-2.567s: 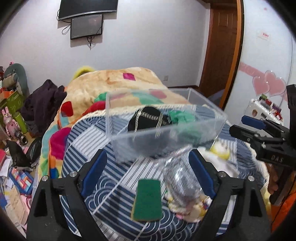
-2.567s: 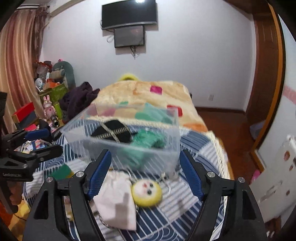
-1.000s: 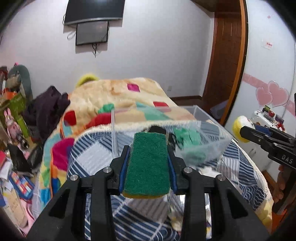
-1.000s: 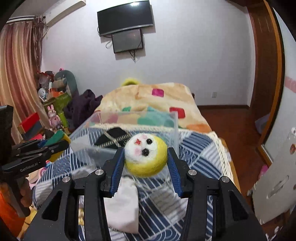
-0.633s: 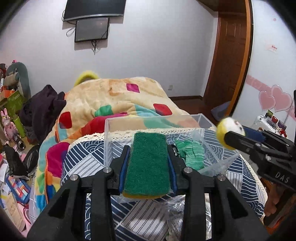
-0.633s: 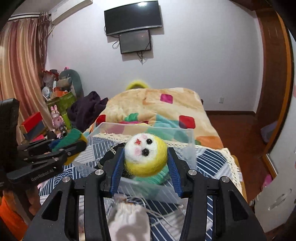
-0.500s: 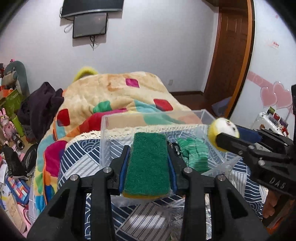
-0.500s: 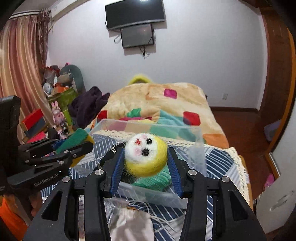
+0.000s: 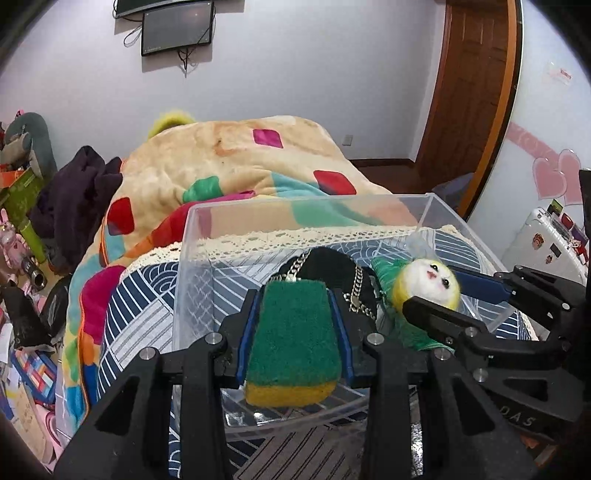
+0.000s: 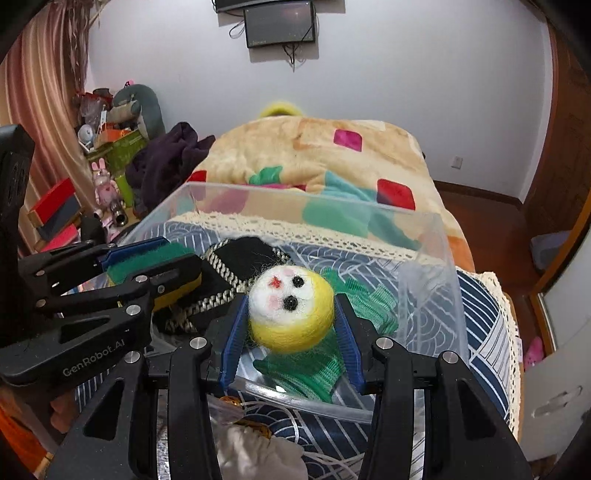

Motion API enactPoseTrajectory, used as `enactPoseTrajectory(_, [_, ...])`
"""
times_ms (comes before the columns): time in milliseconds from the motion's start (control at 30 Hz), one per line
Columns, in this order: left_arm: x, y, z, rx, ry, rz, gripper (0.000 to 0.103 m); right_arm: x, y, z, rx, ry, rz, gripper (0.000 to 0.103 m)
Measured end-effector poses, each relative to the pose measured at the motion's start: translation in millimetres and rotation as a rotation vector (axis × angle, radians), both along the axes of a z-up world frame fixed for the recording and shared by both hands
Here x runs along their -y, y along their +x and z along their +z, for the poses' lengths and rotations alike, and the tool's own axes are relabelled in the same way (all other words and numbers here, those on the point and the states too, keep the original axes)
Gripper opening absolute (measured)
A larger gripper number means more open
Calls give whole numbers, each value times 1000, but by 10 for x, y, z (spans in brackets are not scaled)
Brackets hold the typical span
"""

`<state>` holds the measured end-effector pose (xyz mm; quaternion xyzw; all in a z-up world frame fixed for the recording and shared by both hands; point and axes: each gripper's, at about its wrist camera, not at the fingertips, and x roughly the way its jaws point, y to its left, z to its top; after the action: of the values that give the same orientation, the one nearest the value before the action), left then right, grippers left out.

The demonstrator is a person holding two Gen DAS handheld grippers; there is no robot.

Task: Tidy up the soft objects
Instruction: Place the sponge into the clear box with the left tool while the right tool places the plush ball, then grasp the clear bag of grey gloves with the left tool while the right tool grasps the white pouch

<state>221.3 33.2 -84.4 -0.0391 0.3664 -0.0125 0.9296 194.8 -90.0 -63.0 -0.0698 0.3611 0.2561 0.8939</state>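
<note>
Left gripper (image 9: 293, 328) pinches the sponge (image 9: 293, 334), right gripper (image 10: 291, 319) the felt ball (image 10: 291, 310), both over the bin (image 10: 424, 218) below the fingers, unreleased.

Bedroom with pale walls
A bed (image 9: 236, 162) under a patchwork blanket, wall-mounted screen (image 10: 279, 23), wooden door (image 9: 469, 92), pink curtain (image 10: 40, 92).

sponge (image 9: 293, 334) & felt ball (image 10: 291, 308) picked up, now over bin (image 9: 373, 201)

Clear glossy plastic bin (image 9: 461, 221); rough scouring sponge (image 9: 295, 332); fuzzy felted wool ball (image 10: 291, 306); ribbed knit green cloth (image 10: 314, 369).
</note>
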Motion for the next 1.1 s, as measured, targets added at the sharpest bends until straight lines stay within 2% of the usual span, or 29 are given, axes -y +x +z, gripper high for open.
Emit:
enactPoseTrajectory(133, [0,-27,7,-6,-12,-10,39,5,-12,-4,-4,-14,4,46])
enactPoseTrajectory(200, [0,-59,35,1,-13,-15,44,28,-33,18,2,-11,0,58])
enactPoseTrajectory(233, [-1,-80,51,7,-12,-15,48,41,-45,31,6,-5,-1,60])
enactPoseTrajectory(400, [16,-216,200,49,-6,-22,55,117,-97,115,42,-2,-7,60])
enactPoseTrajectory(467, [24,-292,274,70,-3,-26,64,167,-143,171,63,2,-12,61])
enactPoseTrajectory(700, [79,-578,435,123,-7,-49,80,346,-342,375,125,44,-33,63])
enactPoseTrajectory(867, [183,-773,402,121,-14,-84,86,459,-539,421,176,49,-53,74])
enactPoseTrajectory(1100, [404,-950,133,67,-18,-115,88,514,-720,247,164,30,-59,74])
